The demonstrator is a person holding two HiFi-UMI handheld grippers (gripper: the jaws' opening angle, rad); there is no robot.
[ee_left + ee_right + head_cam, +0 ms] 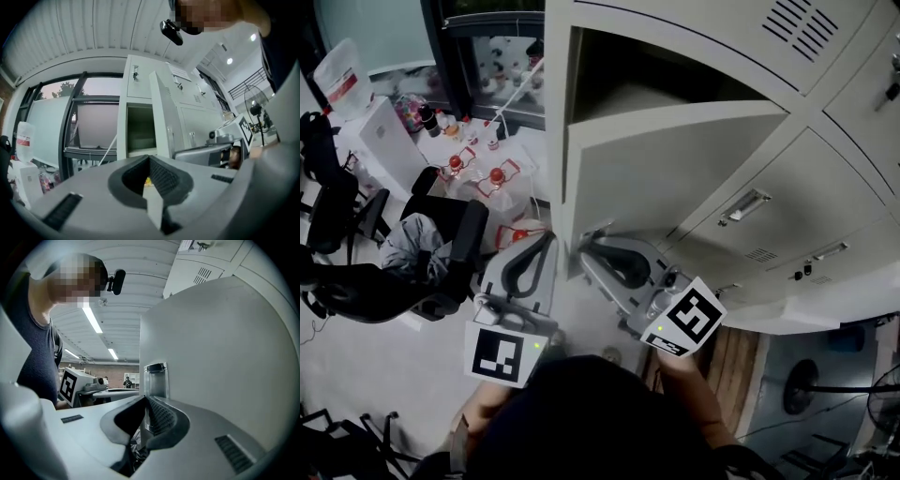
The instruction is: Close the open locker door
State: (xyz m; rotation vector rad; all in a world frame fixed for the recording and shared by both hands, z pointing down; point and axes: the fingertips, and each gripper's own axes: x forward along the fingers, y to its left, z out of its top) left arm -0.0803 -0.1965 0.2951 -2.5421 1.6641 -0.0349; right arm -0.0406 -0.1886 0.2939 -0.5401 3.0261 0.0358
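The pale grey locker door (pixel 675 159) stands swung out from its dark open compartment (pixel 619 75). My right gripper (pixel 592 246) is shut and empty, its tips just under the door's lower edge by the latch (pixel 600 228). In the right gripper view the door face (pixel 220 362) fills the right side, and the latch (pixel 154 380) sits right beyond the gripper (pixel 145 401); whether they touch I cannot tell. My left gripper (pixel 546 239) is shut and empty, left of the door. From the left gripper (pixel 149 159) I see the door (pixel 164 117) edge-on beside the compartment (pixel 140 129).
Closed locker doors with handles (pixel 745 206) lie right of the open one. A dark office chair (pixel 441 253) stands at the left. Behind it is a white table with small bottles (pixel 478 159). A fan (pixel 811 389) stands at the lower right.
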